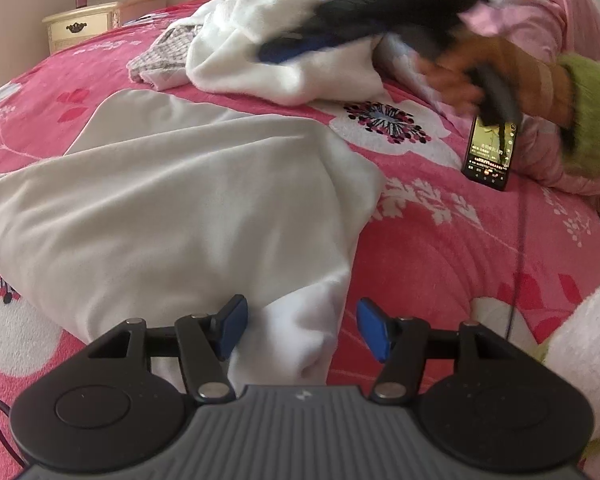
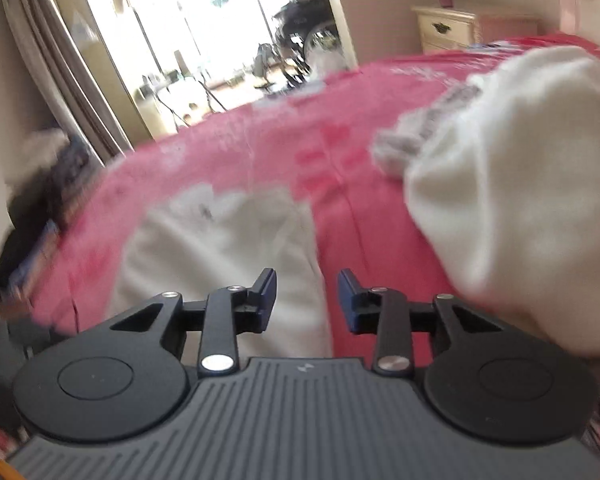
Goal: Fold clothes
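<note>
Blue pads tip the two fingers of the left gripper [image 1: 302, 330], which are spread wide at the bottom centre of the left wrist view with nothing pinched; a white folded corner of the cream garment [image 1: 172, 200] lies between them, and I cannot tell whether a pad touches it. That garment spreads from the lower centre up across the left half of the frame, lying on the pink floral bedspread [image 1: 440, 248]. Right of centre, a phone [image 1: 490, 154] with a lit screen rests on the bedspread, a thin dark cable [image 1: 518, 264] running down from it. Above the phone, at the upper right, a hand [image 1: 500, 76] in a green fuzzy cuff grips the right gripper [image 1: 296, 50], blurred, its blue-padded tip over a white fleece pile [image 1: 268, 60]. Left of that pile lies a grey knit piece [image 1: 160, 54], and a cream nightstand [image 1: 84, 26] stands at the upper left.

In the blurred right wrist view the right gripper's fingers are parted and empty at the lower centre, above the cream garment on the bedspread. The fleece pile fills the right side, the nightstand sits at the upper right, and a bright doorway [image 2: 228, 32] opens at the top centre beside a curtain [image 2: 60, 60].
</note>
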`<state>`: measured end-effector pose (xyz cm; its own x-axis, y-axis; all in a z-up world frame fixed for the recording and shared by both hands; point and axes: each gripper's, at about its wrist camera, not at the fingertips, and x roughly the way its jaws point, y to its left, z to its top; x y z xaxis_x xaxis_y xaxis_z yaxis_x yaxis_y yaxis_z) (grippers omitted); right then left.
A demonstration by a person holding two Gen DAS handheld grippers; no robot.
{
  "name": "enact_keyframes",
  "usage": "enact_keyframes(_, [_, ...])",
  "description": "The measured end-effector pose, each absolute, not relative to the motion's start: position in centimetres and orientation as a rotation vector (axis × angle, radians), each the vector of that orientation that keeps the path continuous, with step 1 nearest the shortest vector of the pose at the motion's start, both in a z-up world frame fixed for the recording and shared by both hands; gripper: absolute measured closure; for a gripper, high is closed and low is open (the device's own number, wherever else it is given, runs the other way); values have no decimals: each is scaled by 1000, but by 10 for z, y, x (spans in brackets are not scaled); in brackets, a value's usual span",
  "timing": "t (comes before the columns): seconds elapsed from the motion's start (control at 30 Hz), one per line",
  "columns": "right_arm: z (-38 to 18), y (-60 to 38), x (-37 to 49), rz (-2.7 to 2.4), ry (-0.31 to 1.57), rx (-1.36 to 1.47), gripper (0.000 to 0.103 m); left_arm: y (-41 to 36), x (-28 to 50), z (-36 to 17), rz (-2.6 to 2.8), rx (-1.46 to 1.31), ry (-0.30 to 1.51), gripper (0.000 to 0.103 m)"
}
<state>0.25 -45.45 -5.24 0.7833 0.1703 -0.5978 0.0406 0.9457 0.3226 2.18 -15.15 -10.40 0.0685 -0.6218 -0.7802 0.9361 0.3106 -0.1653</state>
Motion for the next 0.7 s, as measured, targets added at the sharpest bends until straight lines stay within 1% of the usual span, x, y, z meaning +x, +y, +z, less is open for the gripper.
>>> enact_keyframes(0.07, [-62,-449,32,100,681,299,66,-151,21,-104,-1228,441,887,42])
enact_keyframes(0.2, [-79,-434,81,158,707,197,66,-150,19,-105,-1225,448,883,41])
enact_keyframes(0.3, [-84,-423,102,195,710,111,66,-150,18,-106,-1222,443,885,41])
enact_keyframes(0.33, [-87,-420,107,206,721,89,69,-149,19,-106,-1221,438,888,40])
enact_keyframes(0.37, [-91,-418,112,217,741,75,77,-149,19,-106,-1221,432,891,40])
enact_keyframes(0.4, [-95,-416,117,223,760,60,96,-148,20,-106,-1220,427,893,40])
enact_keyframes(0.43, [-96,-414,119,222,760,35,96,-148,20,-106,-1219,422,896,40])
enact_keyframes(0.57, [-81,-413,118,165,653,-10,98,-146,22,-106,-1216,403,905,39])
enact_keyframes(0.63, [-83,-417,126,134,641,-28,100,-147,21,-106,-1215,407,906,38])
enact_keyframes(0.7, [-98,-422,137,84,672,-66,102,-148,20,-107,-1217,408,906,36])
